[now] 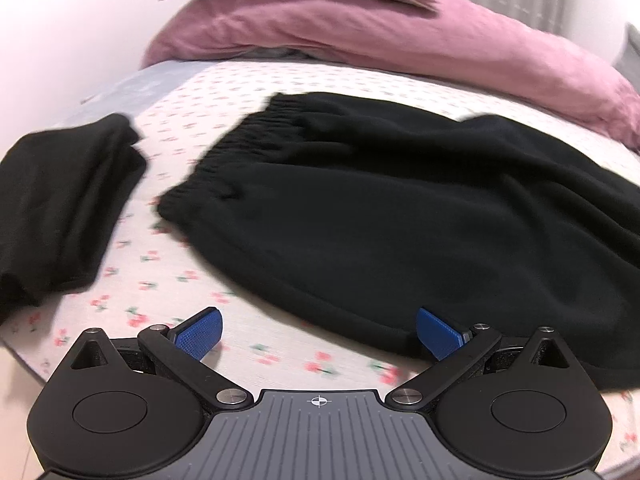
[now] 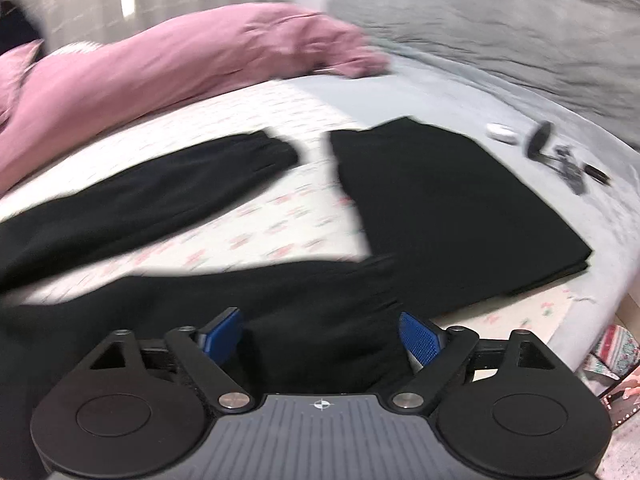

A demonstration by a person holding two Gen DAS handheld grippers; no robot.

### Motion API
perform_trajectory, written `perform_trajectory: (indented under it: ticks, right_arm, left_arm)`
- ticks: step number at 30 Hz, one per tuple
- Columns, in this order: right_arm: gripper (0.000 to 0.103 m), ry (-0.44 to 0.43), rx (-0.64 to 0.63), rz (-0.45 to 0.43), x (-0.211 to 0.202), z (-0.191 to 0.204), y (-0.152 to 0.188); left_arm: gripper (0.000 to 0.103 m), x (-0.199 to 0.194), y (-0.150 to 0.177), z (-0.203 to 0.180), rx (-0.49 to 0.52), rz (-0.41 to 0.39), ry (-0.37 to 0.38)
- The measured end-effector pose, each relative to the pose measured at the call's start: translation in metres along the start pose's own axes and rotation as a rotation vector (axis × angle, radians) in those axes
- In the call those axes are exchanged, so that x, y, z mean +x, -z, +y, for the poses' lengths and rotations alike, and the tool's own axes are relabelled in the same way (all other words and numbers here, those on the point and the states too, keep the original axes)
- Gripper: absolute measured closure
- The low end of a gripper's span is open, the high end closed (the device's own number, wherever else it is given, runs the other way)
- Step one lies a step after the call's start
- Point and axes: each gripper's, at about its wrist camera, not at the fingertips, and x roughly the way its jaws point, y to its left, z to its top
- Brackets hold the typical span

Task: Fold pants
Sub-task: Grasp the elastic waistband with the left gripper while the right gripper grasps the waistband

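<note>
The black pants [image 1: 400,216] lie spread out on the bed [image 1: 248,80], on a white sheet with small red flowers. In the left wrist view the gathered elastic waistband [image 1: 248,140] points up and to the left, and the cloth runs off to the right edge. In the right wrist view the two legs are apart: one leg [image 2: 152,196] stretches across the sheet with its cuffed end toward the middle, the other leg [image 2: 304,304] lies nearer the camera.

The left hand-held gripper [image 1: 318,334] has its blue fingers spread wide and holds nothing; its right finger [image 1: 438,332] sits at the near hem of the pants, the left finger over bare sheet. The right hand-held gripper [image 2: 320,338] is also wide open, with the end of the near leg lying between its fingers, which are not closed on it.

A second black garment [image 2: 448,216], folded into a flat rectangle, lies just beside the leg ends. A pink duvet [image 1: 320,28] is bunched along the far side of the bed, and a grey blanket [image 2: 500,20] lies beyond it. Small dark objects [image 2: 560,156] and a white one [image 2: 500,132] rest on the pale sheet past the folded garment; the blur hides what they are.
</note>
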Motion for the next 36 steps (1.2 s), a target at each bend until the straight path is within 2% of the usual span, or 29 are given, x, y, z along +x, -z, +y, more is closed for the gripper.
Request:
perform_trajectory:
  ticks: [2,4,5,8,10,14,15,17,18,19,21,25,28,32,36]
  right_arm:
    - [0.019,0.017,0.045,-0.016,0.017,-0.013,-0.004]
    - [0.033,0.026,0.069,0.010,0.035,-0.018,0.000]
    - [0.033,0.025,0.075,0.035,0.045,-0.018,0.002]
    - [0.036,0.045,0.020,0.003,0.047,-0.011,0.009]
    - [0.051,0.038,0.010,-0.017,0.044,-0.008,0.008]
    - [0.067,0.045,-0.001,-0.045,0.041,-0.007,0.006]
    - [0.071,0.051,-0.002,-0.054,0.041,-0.008,0.005]
    - [0.074,0.045,0.006,-0.072,0.036,-0.011,0.004]
    - [0.075,0.040,0.014,-0.082,0.036,-0.013,0.001]
    - [0.077,0.037,0.019,-0.092,0.035,-0.014,-0.001]
    - [0.077,0.038,0.017,-0.125,0.028,-0.014,-0.003]
    - [0.078,0.060,0.008,-0.208,0.013,-0.014,-0.012]
    - [0.079,0.066,-0.022,-0.236,0.012,-0.016,-0.026]
    - [0.079,0.054,-0.033,-0.200,0.033,-0.020,-0.044]
    - [0.075,0.053,-0.036,-0.095,0.072,-0.018,-0.043]
  left_arm:
    - [0.000,0.004,-0.004,0.021,-0.066,-0.005,-0.009]
    - [0.001,0.010,-0.006,0.044,-0.160,-0.018,0.002]
    - [0.002,0.014,-0.007,0.055,-0.213,-0.020,0.012]
    - [0.002,0.021,-0.007,0.081,-0.343,-0.044,0.061]
    - [0.005,0.024,-0.011,0.090,-0.399,-0.062,0.094]
    - [0.014,0.037,-0.021,0.098,-0.480,-0.063,0.153]
    - [0.025,0.040,-0.021,0.097,-0.496,-0.056,0.153]
    - [0.057,0.046,-0.024,0.096,-0.506,-0.053,0.147]
    - [0.091,0.046,-0.023,0.097,-0.503,-0.046,0.145]
    - [0.097,0.050,-0.023,0.098,-0.509,-0.031,0.134]
    - [0.100,0.048,-0.019,0.099,-0.523,-0.056,0.112]
    - [0.100,0.022,-0.014,0.092,-0.447,-0.169,0.005]
    - [0.099,0.013,-0.009,0.092,-0.414,-0.182,-0.040]
    - [0.098,0.024,-0.003,0.089,-0.348,-0.109,-0.077]
    - [0.088,0.024,-0.005,0.074,-0.205,-0.100,-0.130]
